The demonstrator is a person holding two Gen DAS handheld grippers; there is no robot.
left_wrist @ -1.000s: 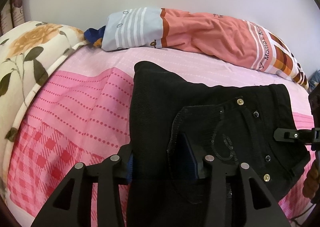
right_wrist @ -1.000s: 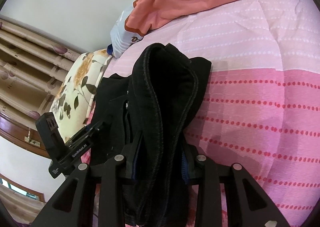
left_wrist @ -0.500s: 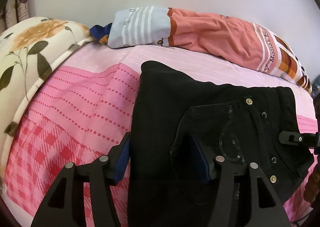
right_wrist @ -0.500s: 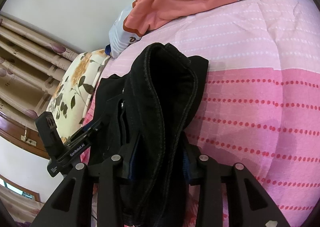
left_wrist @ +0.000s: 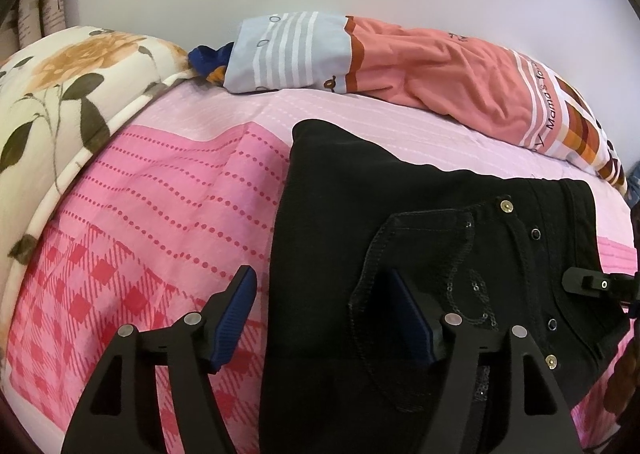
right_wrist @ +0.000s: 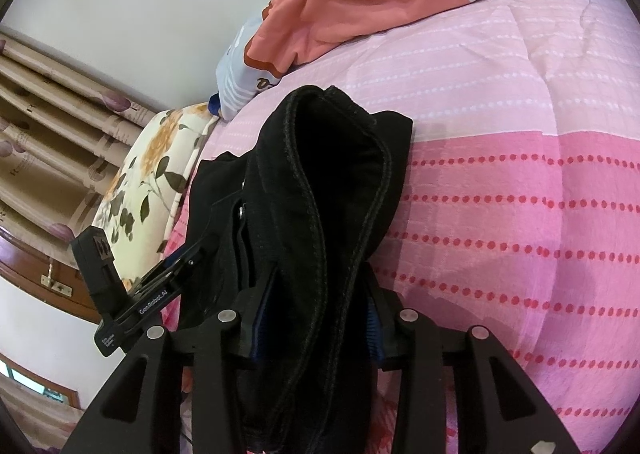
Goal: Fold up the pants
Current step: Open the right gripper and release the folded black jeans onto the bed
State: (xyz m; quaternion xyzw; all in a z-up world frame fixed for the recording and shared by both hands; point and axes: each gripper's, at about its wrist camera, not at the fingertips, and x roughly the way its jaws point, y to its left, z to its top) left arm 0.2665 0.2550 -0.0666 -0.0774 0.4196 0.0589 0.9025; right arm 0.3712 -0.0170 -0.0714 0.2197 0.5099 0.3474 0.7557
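The black pants (left_wrist: 400, 214) lie folded over on the pink bed (left_wrist: 160, 214), waistband and pocket uppermost. My left gripper (left_wrist: 320, 318) has just been opening its jaws, which stand apart over the near edge; my right gripper (right_wrist: 316, 318) pinches a thick bunched fold. Releasing and smoothing remain, I judge. The legs underneath are hidden.

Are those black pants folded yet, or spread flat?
Folded: the black pants lie doubled, back pocket on top; the right gripper clamps their stacked layers.
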